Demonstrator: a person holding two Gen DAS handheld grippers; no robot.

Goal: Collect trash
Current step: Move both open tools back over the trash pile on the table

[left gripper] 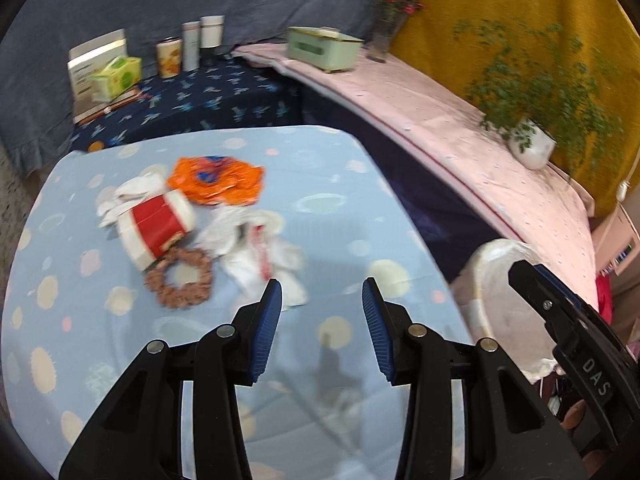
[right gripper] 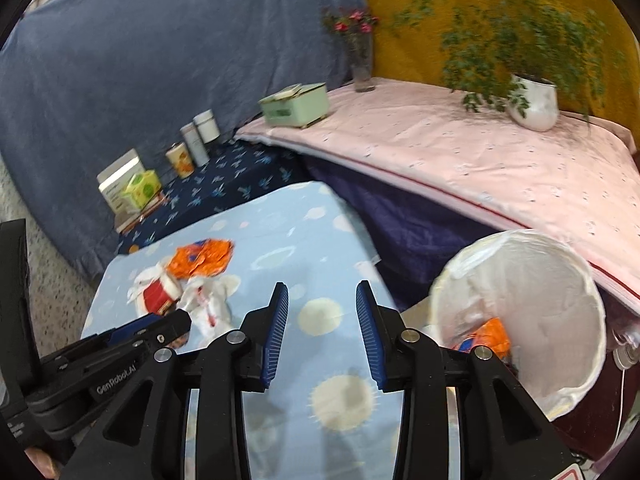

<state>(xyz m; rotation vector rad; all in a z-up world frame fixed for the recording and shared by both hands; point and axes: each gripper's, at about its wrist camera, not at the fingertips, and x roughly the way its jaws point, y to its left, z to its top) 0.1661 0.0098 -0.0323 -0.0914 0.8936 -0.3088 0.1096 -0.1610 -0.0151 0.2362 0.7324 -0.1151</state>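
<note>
Bare cloth is lying open on the table (left gripper: 328,216) right of the trash and in front of it, where the left gripper (left gripper: 322,300) is hovering with nothing between its parted jaws. The cup (left gripper: 156,226), orange wrapper (left gripper: 216,180), white wrappers (left gripper: 256,252) and brown ring (left gripper: 178,278) are crowding together at the far left, touching or overlapping. The right gripper (right gripper: 322,304) is hanging over bare cloth, jaws apart and empty. The lined bin (right gripper: 560,280) is standing just past the table's right edge, mouth unobstructed, an orange wrapper (right gripper: 490,334) lying inside.
</note>
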